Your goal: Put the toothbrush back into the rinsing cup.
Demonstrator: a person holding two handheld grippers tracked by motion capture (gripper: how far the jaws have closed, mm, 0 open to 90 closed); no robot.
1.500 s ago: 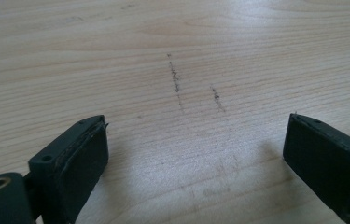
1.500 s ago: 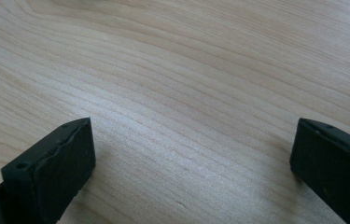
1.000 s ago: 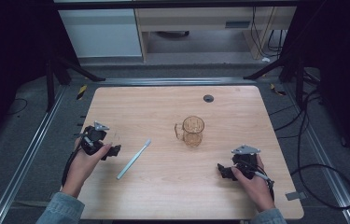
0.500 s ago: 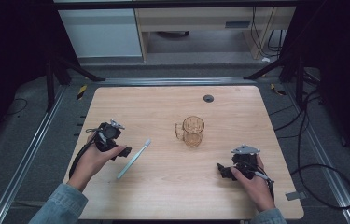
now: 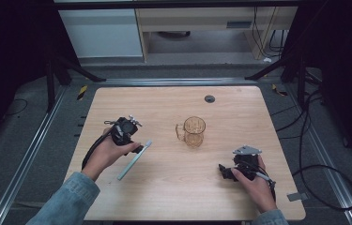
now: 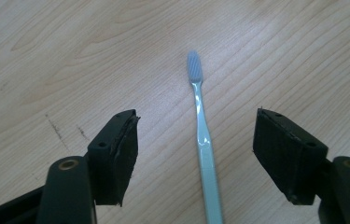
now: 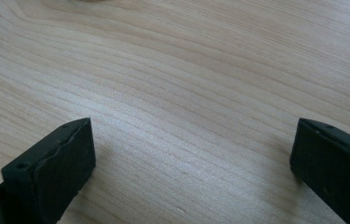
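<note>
plainly: left gripper [image 6: 196, 154] spread wide astride toothbrush [image 6: 203, 135]; right gripper [image 7: 191, 158] agape over table [image 7: 186, 70]; no legible writing.

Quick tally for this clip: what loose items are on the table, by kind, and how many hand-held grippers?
Toothbrush: 1
Glass mug: 1
Hand-held grippers: 2, left hand-held gripper and right hand-held gripper
Total: 4
</note>
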